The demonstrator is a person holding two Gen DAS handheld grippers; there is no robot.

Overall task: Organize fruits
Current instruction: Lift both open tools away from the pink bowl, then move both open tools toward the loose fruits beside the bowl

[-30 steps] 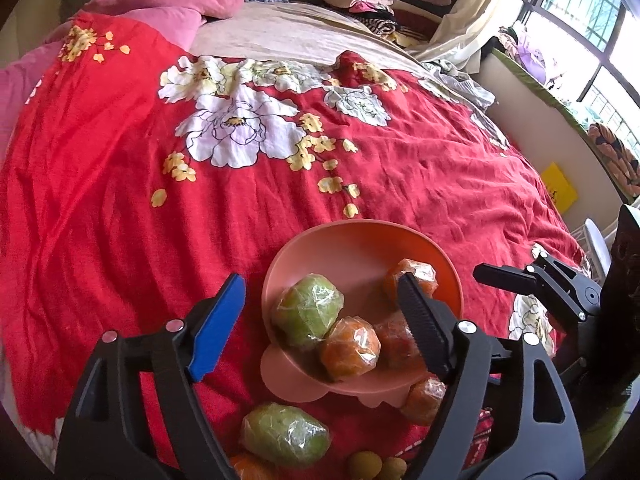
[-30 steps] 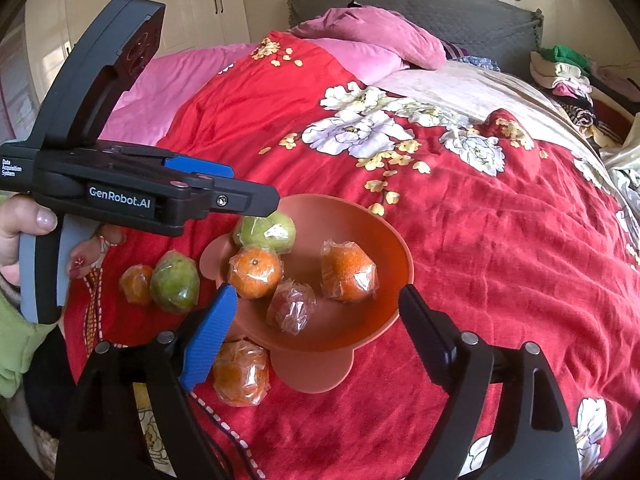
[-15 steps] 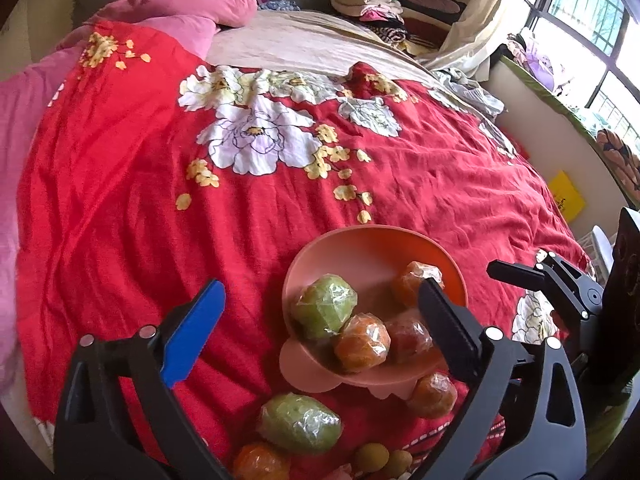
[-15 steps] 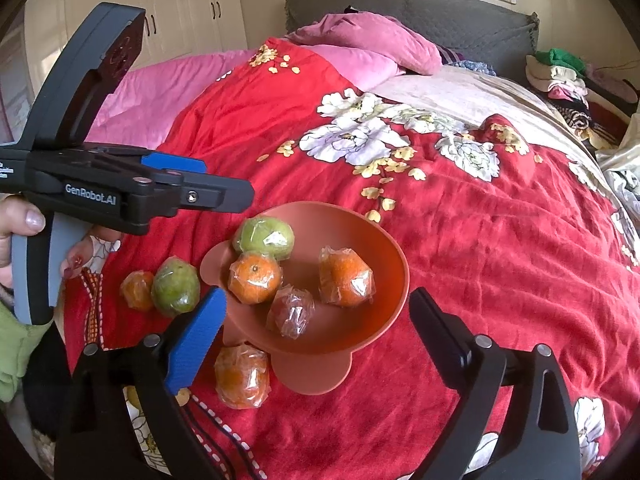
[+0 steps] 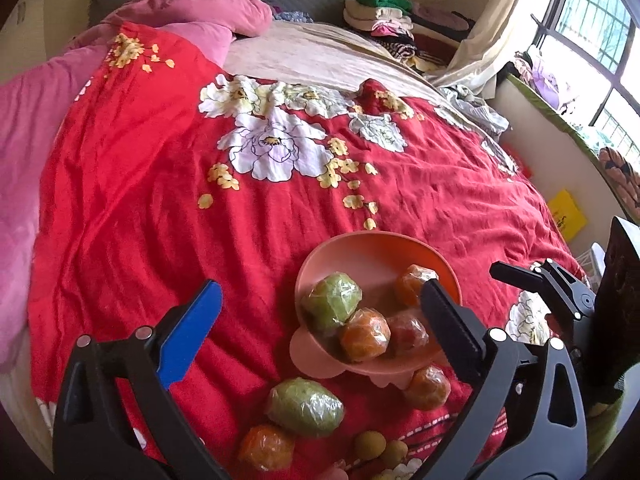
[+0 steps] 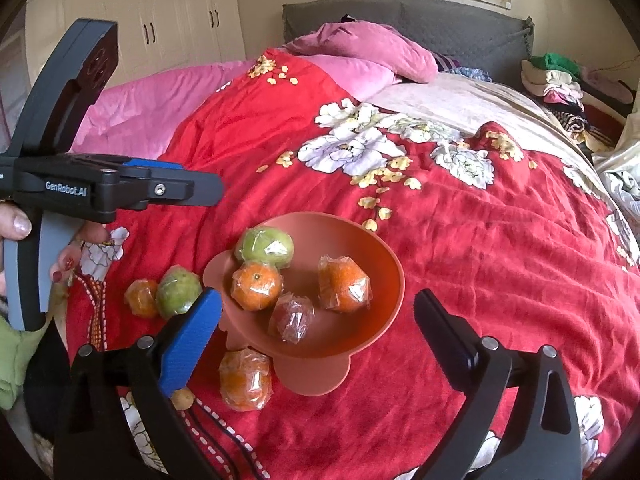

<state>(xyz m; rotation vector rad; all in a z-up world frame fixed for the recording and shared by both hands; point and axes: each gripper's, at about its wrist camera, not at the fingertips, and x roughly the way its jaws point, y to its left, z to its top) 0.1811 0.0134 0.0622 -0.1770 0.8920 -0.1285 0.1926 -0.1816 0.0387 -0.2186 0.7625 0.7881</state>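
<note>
Bowl [image 6: 384, 280] w/ fruit just beyond open right tool [image 6: 316, 320]

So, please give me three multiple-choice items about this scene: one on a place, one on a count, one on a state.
1. Where does the green fruit outside the bowl lie?
A. on the red bedspread, beside the bowl
B. on the pink pillow
C. on the folded clothes

2. How many wrapped fruits are inside the bowl?
A. two
B. four
C. seven

3. How does the right gripper stand?
A. shut on an orange
B. shut on the bowl's rim
C. open, holding nothing

Key:
1 A: the green fruit rests on the red bedspread, left of the bowl.
2 B: one green fruit, two oranges and one reddish fruit lie inside.
3 C: the right gripper has just been opening, with nothing pressed between its pads.
</note>
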